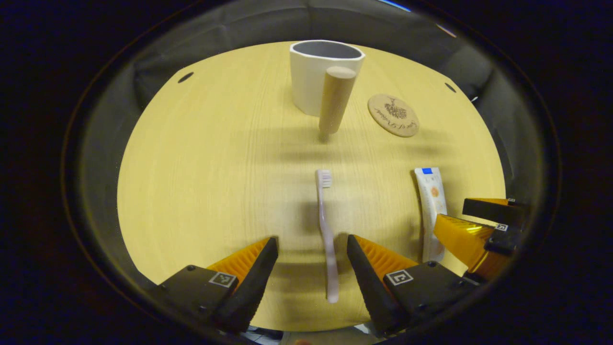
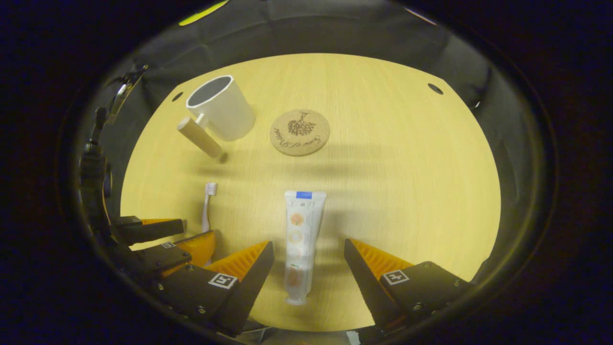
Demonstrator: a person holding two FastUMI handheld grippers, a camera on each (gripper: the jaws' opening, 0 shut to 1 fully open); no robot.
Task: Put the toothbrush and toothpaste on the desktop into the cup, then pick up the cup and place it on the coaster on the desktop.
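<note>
Progress: nothing is in the cup [image 1: 325, 72] yet; every step remains.
Your left gripper [image 1: 312, 254]: fingers spread, straddling the toothbrush [image 1: 327, 235] near the desktop's [image 1: 201, 191] near edge.
Your right gripper [image 2: 309, 256]: spread around the toothpaste [image 2: 300, 239].
Coaster [image 2: 300, 132]: bare, beside the cup toward the far edge.

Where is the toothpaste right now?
The toothpaste lies flat on the table, between the open right tongs in the right gripper view. The toothbrush is off to its left, and the coaster is farther ahead.

A round pale wooden table [image 1: 201, 191] has small dark holes [image 1: 185, 77] near its rim.
</note>
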